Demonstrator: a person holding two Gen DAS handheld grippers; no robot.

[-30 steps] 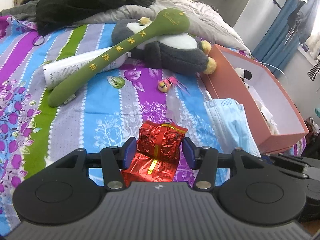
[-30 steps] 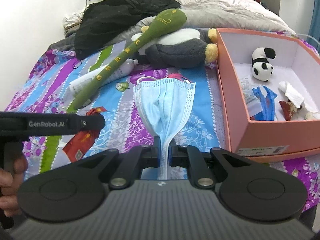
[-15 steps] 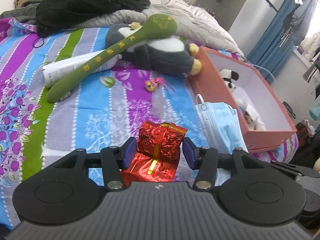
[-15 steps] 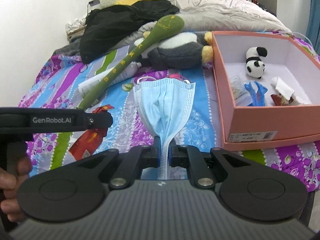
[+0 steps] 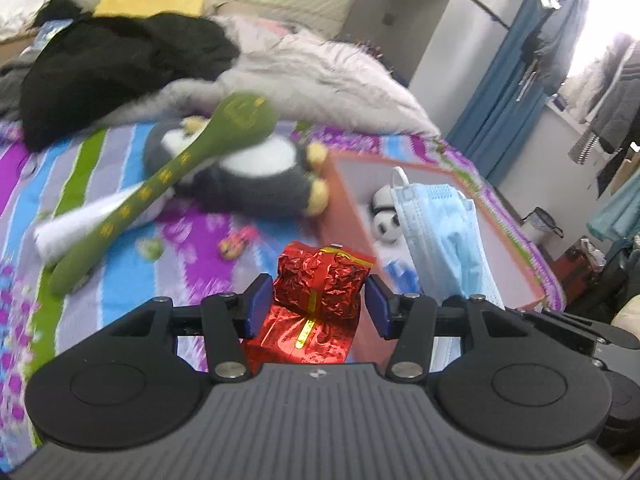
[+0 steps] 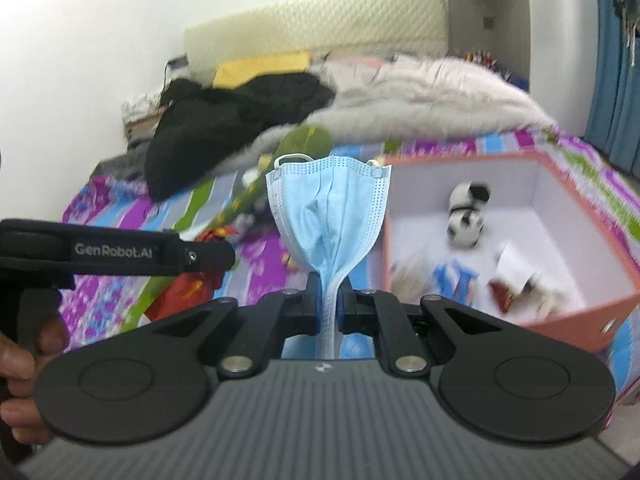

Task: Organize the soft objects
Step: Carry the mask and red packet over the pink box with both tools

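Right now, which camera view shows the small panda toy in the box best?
The right wrist view: the panda toy lies fully visible on the white floor of the orange box, though blurred. In the left wrist view, the blue face mask hanging before the camera covers part of it.

Count: one blue face mask (image 6: pixel 328 216), one red foil packet (image 5: pixel 320 288), one pink box (image 6: pixel 560 316), two grippers, one penguin plush (image 5: pixel 248 176), one green plush stick (image 5: pixel 168 192), one small panda toy (image 6: pixel 466 216).

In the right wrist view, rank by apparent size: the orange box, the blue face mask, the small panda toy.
1. orange box
2. blue face mask, though enlarged by nearness to the camera
3. small panda toy
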